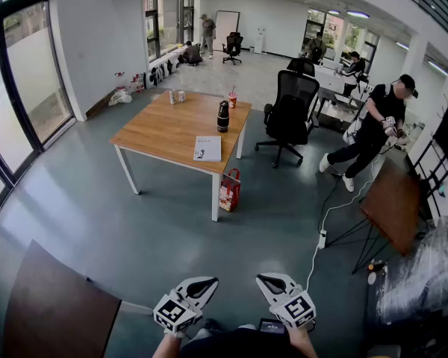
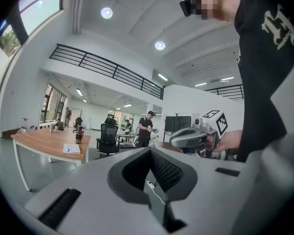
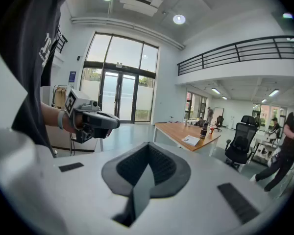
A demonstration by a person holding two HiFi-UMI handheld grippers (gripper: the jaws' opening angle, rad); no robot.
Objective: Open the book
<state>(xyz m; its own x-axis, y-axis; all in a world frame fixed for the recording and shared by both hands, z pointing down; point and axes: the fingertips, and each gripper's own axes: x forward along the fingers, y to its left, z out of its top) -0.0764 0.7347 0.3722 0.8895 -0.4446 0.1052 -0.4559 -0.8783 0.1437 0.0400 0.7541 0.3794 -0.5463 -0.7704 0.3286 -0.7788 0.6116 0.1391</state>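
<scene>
Left fingers: the left gripper (image 2: 149, 154) has its jaws pressed together, pads meeting, nothing between them
Right fingers: the right gripper (image 3: 147, 150) is the same, jaws closed on themselves and empty
Gripper pose: both are held low in front of the person, side by side and near each other, tips aimed forward across the floor (image 1: 97, 222) toward the table
Book: the book (image 1: 207, 148) lies flat and closed, pale cover up, on the wooden table (image 1: 160, 129) near its front edge and close to the nearer right corner; well apart from both grippers
Around the book: a dark bottle (image 1: 223, 115) stands further back on the table, a red cup (image 1: 232, 99) behind that; a red bag (image 1: 229, 190) sits by the table leg, and a black office chair (image 1: 290, 114) is beside the table
Step in hand: judged as the approach; the book is untouched and the cover is not yet lifted
Next move calls for: closing the gap to the table, parting one pair of jaws, working a pad under the cover's free edge and swinging it over while the other gripper steadies the book
Uncertain: which edge is the spine cannot be told from here
</scene>
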